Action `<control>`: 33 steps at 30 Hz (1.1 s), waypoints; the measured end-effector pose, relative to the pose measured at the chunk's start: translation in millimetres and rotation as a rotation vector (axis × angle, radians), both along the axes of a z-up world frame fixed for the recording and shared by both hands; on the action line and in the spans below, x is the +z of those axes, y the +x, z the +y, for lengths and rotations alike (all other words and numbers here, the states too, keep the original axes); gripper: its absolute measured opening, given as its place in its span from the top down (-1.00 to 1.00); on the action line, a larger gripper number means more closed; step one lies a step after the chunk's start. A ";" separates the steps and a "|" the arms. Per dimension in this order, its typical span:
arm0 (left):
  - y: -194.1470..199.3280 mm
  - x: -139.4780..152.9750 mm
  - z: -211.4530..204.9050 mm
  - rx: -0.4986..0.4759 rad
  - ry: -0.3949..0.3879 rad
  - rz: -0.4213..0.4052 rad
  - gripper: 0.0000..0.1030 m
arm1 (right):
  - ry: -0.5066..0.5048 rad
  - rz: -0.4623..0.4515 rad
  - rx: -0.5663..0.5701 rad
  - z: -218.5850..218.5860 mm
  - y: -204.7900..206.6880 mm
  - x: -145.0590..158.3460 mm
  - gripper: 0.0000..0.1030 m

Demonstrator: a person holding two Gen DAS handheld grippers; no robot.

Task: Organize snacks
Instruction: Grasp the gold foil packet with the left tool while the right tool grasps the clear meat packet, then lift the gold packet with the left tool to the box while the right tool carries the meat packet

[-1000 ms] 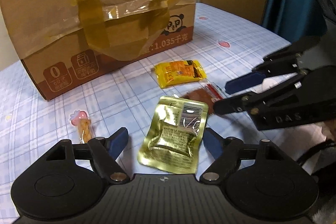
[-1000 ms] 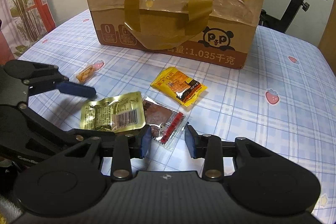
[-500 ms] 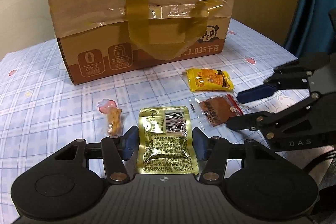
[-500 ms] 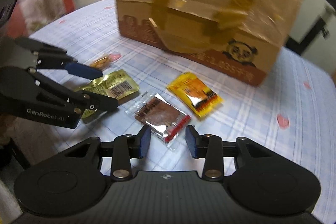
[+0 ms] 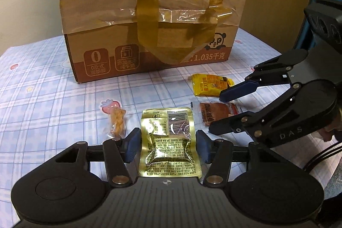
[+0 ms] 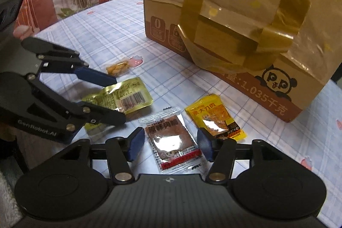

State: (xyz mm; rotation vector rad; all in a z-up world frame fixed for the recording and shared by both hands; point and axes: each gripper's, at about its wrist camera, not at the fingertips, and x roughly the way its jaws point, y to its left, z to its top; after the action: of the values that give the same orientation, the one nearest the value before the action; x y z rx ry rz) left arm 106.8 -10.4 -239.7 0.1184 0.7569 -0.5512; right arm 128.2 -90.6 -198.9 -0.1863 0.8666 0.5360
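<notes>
Four snacks lie on the checked counter (image 5: pixel 53 87) in front of the taped cardboard box (image 5: pixel 149 20), which serves as the landmark here. Nearest the box's panda corner is the yellow packet (image 6: pixel 215 119). A little farther out from the box sits the brown jerky packet (image 6: pixel 173 140), then the gold foil packet (image 5: pixel 168 140). Off toward the box's other end lies the small clear-wrapped twist snack (image 5: pixel 116 121).

The left hand-held gripper (image 5: pixel 168 147) straddles the gold foil packet. Its blue pads stand at the packet's two side edges, and from this angle it is hard to say whether they press on it or only flank it. The packet looks flat on the counter, so I read it as not yet gripped.

The right hand-held gripper (image 6: pixel 170 145) brackets the brown jerky packet. Its jaws are opening, with clear gaps between the pads and the wrapper, so it is released around that packet and not holding it.

The step in hand appears to be the pick-up: each tool is lined up on one packet, and no snack visibly sits in the box, whose inside is hidden.

The next move calls for lowering the fingertips to the counter and closing on the thin edges so the flat wrappers buckle up into the pads instead of sliding away. The right one must also stay clear of the yellow packet just beside its outer finger.
</notes>
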 end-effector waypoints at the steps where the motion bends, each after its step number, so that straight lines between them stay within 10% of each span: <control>1: -0.6 -0.3 0.0 0.004 -0.001 -0.001 -0.14 | 0.014 -0.005 -0.009 -1.8 -0.3 -0.9 -0.14; 13: -5.2 -1.0 -2.7 0.045 0.042 -0.024 -0.15 | 0.032 -0.162 -0.172 7.2 -27.7 -11.7 -0.07; 33: -8.8 7.8 4.0 0.086 0.112 0.032 -0.21 | 0.075 -0.148 -0.171 1.2 -27.2 -14.3 -0.10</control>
State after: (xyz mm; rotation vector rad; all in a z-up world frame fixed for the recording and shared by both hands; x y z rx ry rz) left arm 98.0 -6.4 -231.9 0.1801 0.8201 -0.4304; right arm 101.1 -89.4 -213.3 -0.0811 0.7097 0.3889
